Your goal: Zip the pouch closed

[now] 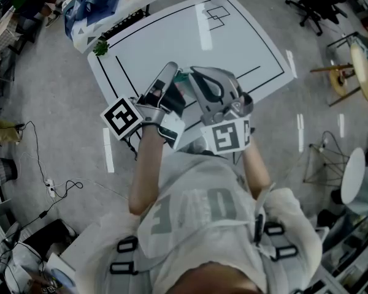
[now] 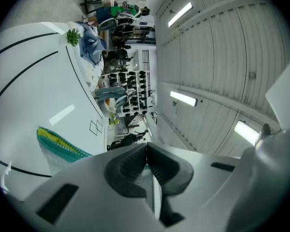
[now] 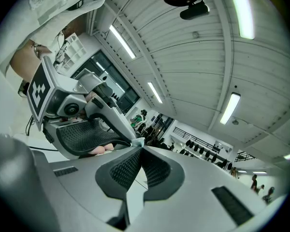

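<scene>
Left gripper: jaws pressed together, a teal sliver of the pouch pinched between them, the rest hanging out beside the left jaw. Right gripper: jaws likewise closed, nipping a pale teal pouch edge at their tips, right against the left gripper's tips.

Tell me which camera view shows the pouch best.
The left gripper view: the pouch shows its teal and yellow edge and pale mesh. The head view shows only a teal scrap between the left gripper and the right gripper; the right gripper view only a small teal tip at its shut jaws.
</scene>
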A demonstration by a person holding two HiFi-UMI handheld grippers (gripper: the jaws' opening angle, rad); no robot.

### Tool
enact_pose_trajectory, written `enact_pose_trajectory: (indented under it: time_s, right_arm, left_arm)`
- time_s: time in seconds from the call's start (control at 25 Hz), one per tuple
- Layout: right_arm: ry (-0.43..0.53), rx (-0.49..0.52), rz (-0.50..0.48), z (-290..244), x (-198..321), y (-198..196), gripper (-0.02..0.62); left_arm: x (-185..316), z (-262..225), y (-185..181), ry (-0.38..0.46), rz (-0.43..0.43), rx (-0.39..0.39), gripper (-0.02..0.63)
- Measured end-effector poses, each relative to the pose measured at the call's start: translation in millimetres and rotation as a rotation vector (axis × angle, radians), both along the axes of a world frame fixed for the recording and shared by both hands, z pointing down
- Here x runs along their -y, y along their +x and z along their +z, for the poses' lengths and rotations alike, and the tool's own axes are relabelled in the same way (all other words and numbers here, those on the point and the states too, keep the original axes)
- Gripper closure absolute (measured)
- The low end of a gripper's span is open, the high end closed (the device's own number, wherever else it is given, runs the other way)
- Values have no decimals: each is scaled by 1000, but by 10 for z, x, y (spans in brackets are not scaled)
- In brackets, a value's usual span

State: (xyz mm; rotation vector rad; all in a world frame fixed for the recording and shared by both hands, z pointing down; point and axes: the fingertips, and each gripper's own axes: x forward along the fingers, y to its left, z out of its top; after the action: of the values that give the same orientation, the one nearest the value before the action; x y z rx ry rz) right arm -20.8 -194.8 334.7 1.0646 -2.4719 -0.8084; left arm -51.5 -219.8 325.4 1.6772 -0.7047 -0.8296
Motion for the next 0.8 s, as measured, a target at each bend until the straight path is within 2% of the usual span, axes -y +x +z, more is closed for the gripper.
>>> enact_pose_trajectory:
  time_s: [0.8]
  right_arm:
    - [-47, 109, 18, -70, -67, -9, 588]
  left_arm:
    - [39, 161, -78, -23, -47, 111, 597]
